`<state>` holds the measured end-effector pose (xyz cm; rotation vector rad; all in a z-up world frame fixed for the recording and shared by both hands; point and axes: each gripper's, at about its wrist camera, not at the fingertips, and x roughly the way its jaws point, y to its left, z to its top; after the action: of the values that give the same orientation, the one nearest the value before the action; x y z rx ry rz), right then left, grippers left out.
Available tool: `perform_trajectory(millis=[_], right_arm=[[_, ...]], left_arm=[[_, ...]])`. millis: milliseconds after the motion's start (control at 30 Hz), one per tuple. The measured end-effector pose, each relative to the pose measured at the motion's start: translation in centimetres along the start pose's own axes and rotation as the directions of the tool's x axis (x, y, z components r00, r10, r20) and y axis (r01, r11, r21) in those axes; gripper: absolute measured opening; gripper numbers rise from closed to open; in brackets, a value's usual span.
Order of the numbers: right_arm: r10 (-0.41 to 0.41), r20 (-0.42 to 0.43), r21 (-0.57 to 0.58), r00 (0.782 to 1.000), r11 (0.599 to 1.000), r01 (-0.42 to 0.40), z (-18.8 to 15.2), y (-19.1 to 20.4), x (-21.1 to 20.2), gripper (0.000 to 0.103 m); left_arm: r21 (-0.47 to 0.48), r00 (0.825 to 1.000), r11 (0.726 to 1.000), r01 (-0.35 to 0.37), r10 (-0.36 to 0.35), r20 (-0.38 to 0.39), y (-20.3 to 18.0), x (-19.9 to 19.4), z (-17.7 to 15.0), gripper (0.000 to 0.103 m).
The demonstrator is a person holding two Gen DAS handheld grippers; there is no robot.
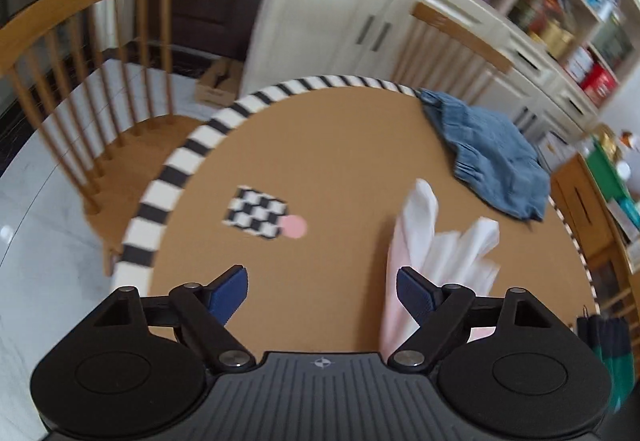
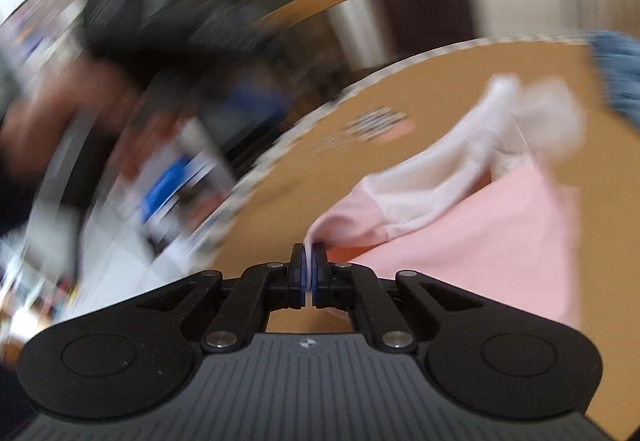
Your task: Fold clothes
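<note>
Pink-and-white garment (image 2: 460, 209) lying rumpled on the round table (image 1: 320, 161), toward its right side in the left wrist view, white sleeve ends pointing at the far edge, pink body nearer the cameras. One pink fold pinched between the clenched fingers of the right gripper (image 2: 308, 261), cloth running from the jaws up and to the right across the brown tabletop. Right wrist view heavily blurred; the surroundings beyond the table edge unreadable.

Left gripper (image 1: 322, 289) released, blue pads (image 1: 228, 295) spread wide with nothing between them, hovering over bare tabletop near the near edge; right pad just beside the garment's pink strip, contact impossible to judge.

Blue garment (image 1: 492, 149) bunched at the far right edge of the table, apart from the pink-and-white one. Checkered marker (image 1: 256, 213) with a pink dot (image 1: 295, 227) flat near the table's middle, left of the clothes. Black-and-white striped rim (image 1: 192, 149) along the table's left and far edge.

Beyond the table: wooden chair (image 1: 92, 81) to the left, second chair (image 1: 452, 45) at the far side, white cabinets (image 1: 340, 1) behind, open shelves (image 1: 568, 13) of goods to the right.
</note>
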<state>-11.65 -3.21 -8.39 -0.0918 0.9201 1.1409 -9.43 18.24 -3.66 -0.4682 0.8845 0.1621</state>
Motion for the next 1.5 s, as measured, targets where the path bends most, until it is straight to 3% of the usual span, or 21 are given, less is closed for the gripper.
perform_trajectory(millis=[100, 167, 267, 333, 400, 467, 533, 633, 700, 733, 800, 867, 900, 1067, 1133, 1233, 1333, 1433, 1500], right_arm=[[0.001, -0.139, -0.095, 0.990, 0.995, -0.014, -2.1, 3.5, 2.5, 0.017], [-0.023, -0.115, -0.074, 0.993, 0.997, 0.014, -2.5, 3.7, 1.1, 0.024], [-0.100, 0.028, -0.003, 0.995, 0.995, 0.100, -1.8, 1.9, -3.5, 0.030], [-0.190, 0.123, 0.038, 0.974, 0.982, 0.187, -0.9, 0.1, -6.3, 0.044], [-0.286, 0.140, 0.046, 0.948, 0.958, 0.283, 0.5, -2.0, -6.2, 0.052], [-0.379, 0.155, 0.055, 0.912, 0.925, 0.375, 1.9, -4.2, -6.0, 0.051], [-0.361, 0.143, 0.023, 0.921, 0.932, 0.362, 3.3, -4.9, -4.5, 0.051], [-0.304, 0.103, -0.148, 0.947, 0.937, 0.317, 4.6, -3.0, -0.5, 0.049], [-0.274, 0.051, -0.268, 0.960, 0.923, 0.277, 4.9, -1.2, 2.3, 0.043], [-0.294, 0.017, -0.332, 0.956, 0.900, 0.283, 4.7, -0.3, 3.6, 0.039], [-0.365, -0.045, -0.449, 0.930, 0.839, 0.308, 4.0, 1.0, 6.3, 0.030], [-0.409, -0.103, -0.477, 0.907, 0.820, 0.316, 3.3, 0.8, 7.6, 0.014], [-0.409, -0.107, -0.447, 0.906, 0.834, 0.324, 3.3, 0.3, 7.4, 0.001], [-0.438, 0.030, -0.161, 0.899, 0.885, 0.436, 4.9, -3.0, 0.2, 0.001], [-0.490, 0.090, -0.082, 0.867, 0.864, 0.497, 5.6, -5.2, -3.9, 0.000], [-0.566, 0.209, 0.020, 0.798, 0.818, 0.575, 5.7, -6.3, -11.9, 0.000], [-0.594, 0.317, 0.091, 0.740, 0.795, 0.599, 6.1, -6.0, -19.7, 0.000], [-0.612, 0.323, 0.148, 0.722, 0.786, 0.600, 6.0, -7.4, -22.8, 0.007], [-0.604, 0.248, 0.141, 0.758, 0.796, 0.589, 5.5, -8.8, -20.9, 0.012]], left_arm=[[-0.023, 0.999, 1.000, -0.005, 0.005, -0.033, 0.5, -0.1, -0.9, 0.084], [-0.018, 0.998, 1.000, -0.010, 0.009, -0.066, 0.3, 0.2, -1.9, 0.084], [0.040, 0.995, 0.999, -0.012, 0.016, -0.096, -0.6, 1.1, -4.3, 0.084], [0.093, 0.991, 0.994, -0.052, 0.063, -0.117, -1.1, 1.9, -5.7, 0.084], [0.123, 0.979, 0.984, -0.128, 0.145, -0.141, -1.4, 2.8, -6.8, 0.084], [0.133, 0.961, 0.971, -0.200, 0.221, -0.166, -1.4, 3.5, -7.8, 0.083], [0.110, 0.959, 0.972, -0.208, 0.225, -0.174, -1.1, 3.3, -8.6, 0.083], [0.134, 0.962, 0.968, -0.213, 0.232, -0.146, -1.2, 3.2, -9.5, 0.083], [0.172, 0.969, 0.961, -0.215, 0.232, -0.081, -1.5, 3.1, -10.0, 0.070], [0.190, 0.972, 0.957, -0.217, 0.230, -0.048, -1.6, 3.1, -10.2, 0.064], [0.207, 0.981, 0.961, -0.184, 0.193, -0.028, -1.7, 3.0, -10.3, 0.036], [0.225, 0.988, 0.963, -0.150, 0.156, -0.008, -1.8, 2.9, -10.4, 0.019], [0.220, 0.988, 0.964, -0.149, 0.154, -0.006, -2.0, 2.9, -10.4, 0.015], [0.185, 0.987, 0.970, -0.160, 0.159, 0.024, -1.4, 1.3, -9.9, 0.013], [0.196, 0.984, 0.965, -0.174, 0.167, 0.054, -1.7, 0.6, -8.9, 0.013], [0.198, 0.987, 0.971, -0.134, 0.113, 0.113, -2.0, -2.1, -7.3, 0.013], [0.290, 0.979, 0.950, -0.118, 0.062, 0.195, -4.3, -5.0, -5.8, 0.013], [0.398, 0.982, 0.906, -0.141, 0.077, 0.172, -6.4, -4.8, -5.0, 0.013], [0.422, 0.986, 0.891, -0.165, 0.133, 0.104, -6.5, -3.0, -5.9, 0.013]])
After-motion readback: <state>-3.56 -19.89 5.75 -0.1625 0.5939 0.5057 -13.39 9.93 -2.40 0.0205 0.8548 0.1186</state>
